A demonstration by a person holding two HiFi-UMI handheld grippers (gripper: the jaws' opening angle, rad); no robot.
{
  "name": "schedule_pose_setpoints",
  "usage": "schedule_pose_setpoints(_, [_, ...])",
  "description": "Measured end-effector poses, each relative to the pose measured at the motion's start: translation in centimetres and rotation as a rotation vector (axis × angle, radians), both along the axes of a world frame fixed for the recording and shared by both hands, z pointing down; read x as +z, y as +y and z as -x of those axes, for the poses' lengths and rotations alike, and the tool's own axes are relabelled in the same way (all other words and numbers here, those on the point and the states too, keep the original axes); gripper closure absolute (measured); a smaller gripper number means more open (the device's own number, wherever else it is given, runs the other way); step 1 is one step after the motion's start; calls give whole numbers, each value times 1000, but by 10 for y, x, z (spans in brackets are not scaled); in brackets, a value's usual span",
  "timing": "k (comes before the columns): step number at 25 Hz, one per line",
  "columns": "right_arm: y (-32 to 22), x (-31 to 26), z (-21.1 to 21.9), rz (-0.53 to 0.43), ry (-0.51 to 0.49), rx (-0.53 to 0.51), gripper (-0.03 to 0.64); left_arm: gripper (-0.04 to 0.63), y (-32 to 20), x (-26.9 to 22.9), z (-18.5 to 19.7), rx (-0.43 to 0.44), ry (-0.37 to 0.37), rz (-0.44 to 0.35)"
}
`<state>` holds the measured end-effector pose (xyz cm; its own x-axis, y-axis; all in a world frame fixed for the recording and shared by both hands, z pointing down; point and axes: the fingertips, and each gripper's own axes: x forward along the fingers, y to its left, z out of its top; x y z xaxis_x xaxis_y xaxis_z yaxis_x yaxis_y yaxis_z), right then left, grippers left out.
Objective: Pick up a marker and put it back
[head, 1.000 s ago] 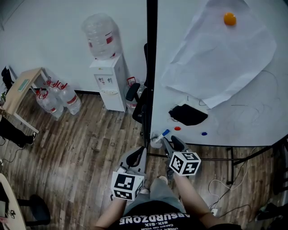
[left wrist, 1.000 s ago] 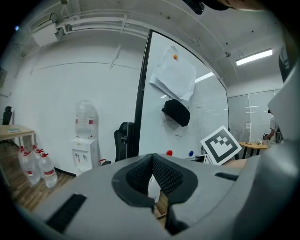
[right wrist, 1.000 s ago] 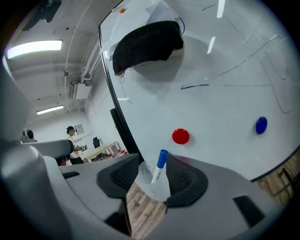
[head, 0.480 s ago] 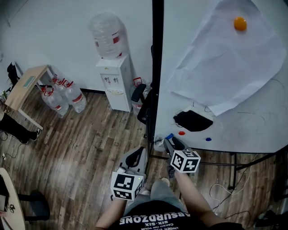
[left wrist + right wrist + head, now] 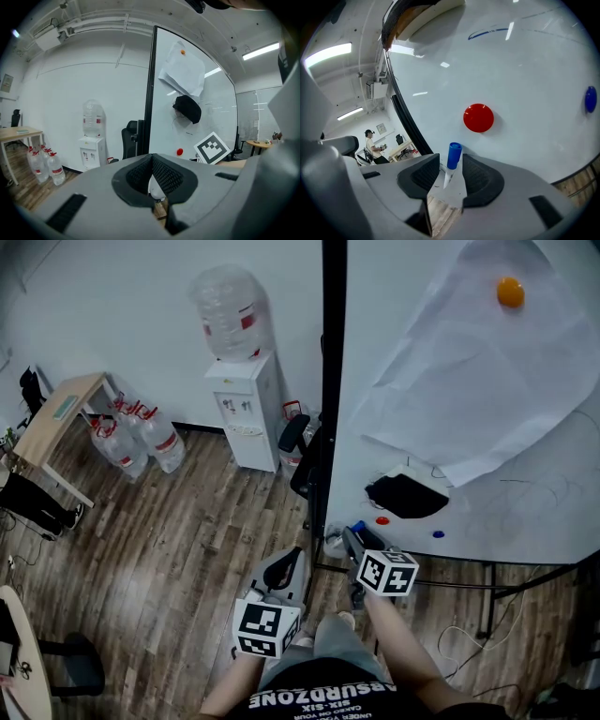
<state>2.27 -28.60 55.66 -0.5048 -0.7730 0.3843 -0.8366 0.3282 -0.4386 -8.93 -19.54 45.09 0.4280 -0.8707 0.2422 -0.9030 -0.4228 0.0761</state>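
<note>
Right gripper (image 5: 450, 164) lower, jaws just closing, one marker (image 5: 453, 155) between.

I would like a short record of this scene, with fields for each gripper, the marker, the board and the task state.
left gripper: jaws shut, nothing held
right gripper: jaws open, have just been closing, marker between them but not gripped
marker: blue cap up, near the whiteboard's lower edge
whiteboard: red magnet and blue magnet on it
task state: marker not yet picked up
</note>
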Motion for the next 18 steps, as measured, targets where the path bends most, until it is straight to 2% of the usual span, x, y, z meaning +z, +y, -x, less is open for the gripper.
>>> schedule_pose_setpoints(6, [-3,2,-2,5,0,14,528,588,-1,2,0,-2,-2,4])
schedule_pose_setpoints(13, [-2,2,-3,6,6,10,532,588,-1,6,-1,3,-2,14])
schedule_pose_setpoints(18, [0,-2,-1,-19,57,-10,531,588,0,8,-3,10,-11,16])
